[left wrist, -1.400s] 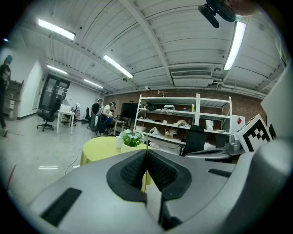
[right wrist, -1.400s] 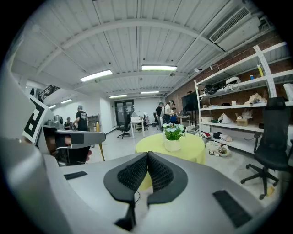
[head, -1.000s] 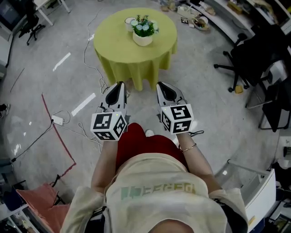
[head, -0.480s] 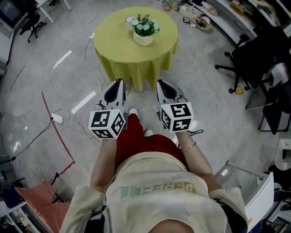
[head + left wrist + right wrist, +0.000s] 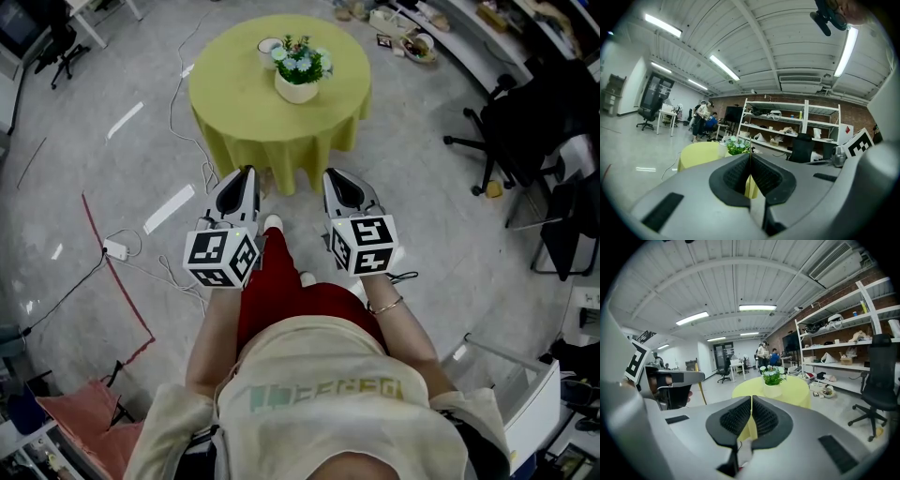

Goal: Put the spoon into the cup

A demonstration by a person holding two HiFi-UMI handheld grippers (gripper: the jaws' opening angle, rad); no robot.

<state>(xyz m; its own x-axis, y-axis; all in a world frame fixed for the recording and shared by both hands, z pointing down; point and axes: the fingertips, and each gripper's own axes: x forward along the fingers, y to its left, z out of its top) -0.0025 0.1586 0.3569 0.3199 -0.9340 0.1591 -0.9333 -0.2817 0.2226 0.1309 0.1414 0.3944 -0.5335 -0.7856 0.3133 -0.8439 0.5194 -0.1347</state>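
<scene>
Two grippers, both closed and empty. The left gripper (image 5: pixel 247 173) has its pads pressed flat together with nothing between them, and the right gripper (image 5: pixel 331 175) is the same. They are held side by side in front of the person, pointing toward the round table (image 5: pixel 234 103) with the yellow cloth, which is farther off and well apart from them.

Spoon: not found in any view, either too small or hidden. It is probably on the table by the cup, but that is a guess. The cup (image 5: pixel 269 46) is white and sits at the table's far side, just left of the plant pot (image 5: pixel 296 86).

Step in hand, by my judgement: the approach, with the task barely begun. To do it well:
- Get up to the table's near edge and locate the spoon before committing.
- Spread one gripper's jaws before reaching.
- Take the spoon by its handle so the bowl end goes down into the cup.
- Keep the other gripper free to steady the cup.
- Stay clear of the pot.

Containers: the cup's contents cannot be told from here. The pot holds a green plant with pale flowers.
</scene>
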